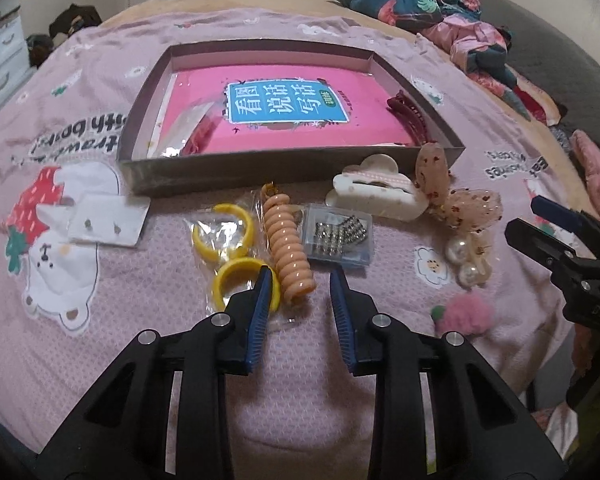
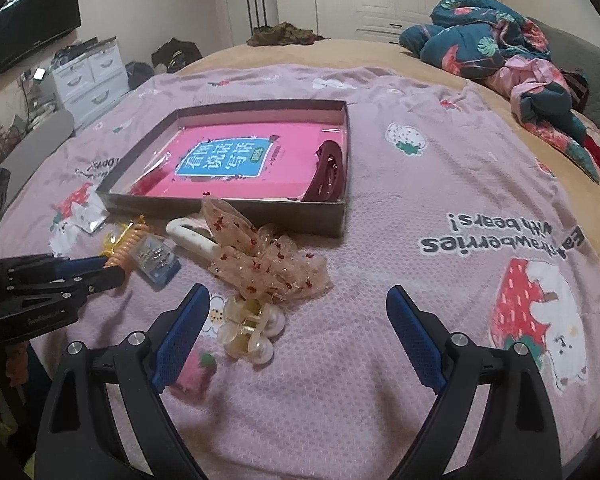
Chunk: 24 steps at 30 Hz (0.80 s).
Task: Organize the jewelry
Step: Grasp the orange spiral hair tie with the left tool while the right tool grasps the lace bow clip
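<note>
While most of the jewelry lies loose on the blanket [image 1: 160, 280] in front of the box [image 1: 292, 168], the sorting is, by my judgement, barely begun: only a red clip [image 2: 328, 172] sits inside, beside the book [image 1: 284, 104] lining the bottom.

Your left gripper [image 1: 300, 276] points down at the near end of the coil [image 1: 286, 240]. Its jaws are drawn in narrow, one to each side of that end, but a gap shows on both sides and neither pad presses it; nothing is grasped. The left fingertip overlaps the bagged hoops [image 1: 224, 232] lying just beside the coil. That is the likely fault: a squeeze here may catch the bag as well.

Your right gripper [image 2: 298, 290] is spread wide and empty, hanging above the blanket with the pearl clip [image 2: 248, 332] just inside its left finger and the bow [image 2: 268, 260] beyond. That spread suits a bulky clip, and I take the clip as its intended pick.

Awaiting collection along the box front: an earring card [image 1: 108, 220], a stud case [image 1: 340, 240] and a white claw [image 1: 376, 192]. The row lies close to the box wall, so each transfer should be short.
</note>
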Available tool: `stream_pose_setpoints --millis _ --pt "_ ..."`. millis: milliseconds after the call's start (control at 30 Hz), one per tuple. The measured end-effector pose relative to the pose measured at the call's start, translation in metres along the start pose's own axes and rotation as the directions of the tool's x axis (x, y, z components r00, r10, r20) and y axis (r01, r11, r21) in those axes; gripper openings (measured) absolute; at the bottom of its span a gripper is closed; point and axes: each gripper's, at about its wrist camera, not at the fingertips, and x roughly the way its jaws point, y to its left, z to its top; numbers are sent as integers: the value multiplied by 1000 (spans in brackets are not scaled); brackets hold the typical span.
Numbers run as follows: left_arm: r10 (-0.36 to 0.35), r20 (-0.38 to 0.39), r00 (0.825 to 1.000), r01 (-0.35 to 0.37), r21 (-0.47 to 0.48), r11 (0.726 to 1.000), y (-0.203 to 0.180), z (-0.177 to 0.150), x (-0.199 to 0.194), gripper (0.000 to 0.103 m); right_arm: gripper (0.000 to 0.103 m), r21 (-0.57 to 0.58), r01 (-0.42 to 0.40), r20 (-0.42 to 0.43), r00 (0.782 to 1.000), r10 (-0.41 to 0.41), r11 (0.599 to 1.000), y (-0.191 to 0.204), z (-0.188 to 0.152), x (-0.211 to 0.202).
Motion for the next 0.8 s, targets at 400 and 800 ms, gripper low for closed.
stream_pose_setpoints --millis 400,800 --pt "-29 -2 1000 29 -47 998 15 3 -5 11 37 -74 -25 -52 998 21 997 15 13 42" --pt "-79 30 996 80 -54 995 10 3 -32 10 8 -43 -56 22 998 57 997 7 16 22"
